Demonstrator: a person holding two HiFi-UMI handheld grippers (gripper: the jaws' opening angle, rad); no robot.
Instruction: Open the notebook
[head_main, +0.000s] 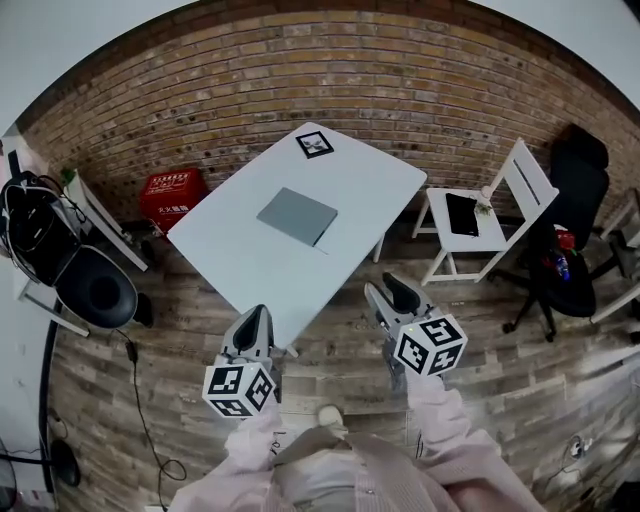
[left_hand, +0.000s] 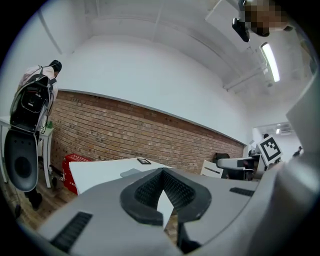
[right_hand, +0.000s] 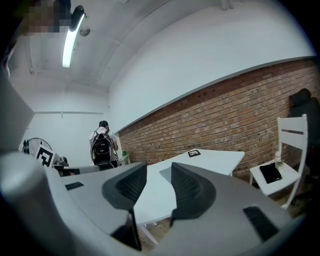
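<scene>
A closed grey notebook (head_main: 297, 215) lies flat in the middle of the white table (head_main: 250, 262). Both grippers hang short of the table's near edge, above the wooden floor and well away from the notebook. My left gripper (head_main: 254, 328) has its jaws together with nothing between them; in its own view the pads (left_hand: 145, 192) meet at the tip, and the notebook (left_hand: 131, 172) shows as a low grey slab on the table (left_hand: 95, 172). My right gripper (head_main: 389, 297) is open and empty; its two pads (right_hand: 187, 187) stand apart and the table (right_hand: 215, 157) shows in the gap.
A square marker tag (head_main: 315, 144) sits on the table's far corner. A white folding chair (head_main: 470, 225) and a black office chair (head_main: 570, 250) stand at the right. A red crate (head_main: 170, 195) is by the brick wall, and a black round seat (head_main: 97, 288) at the left.
</scene>
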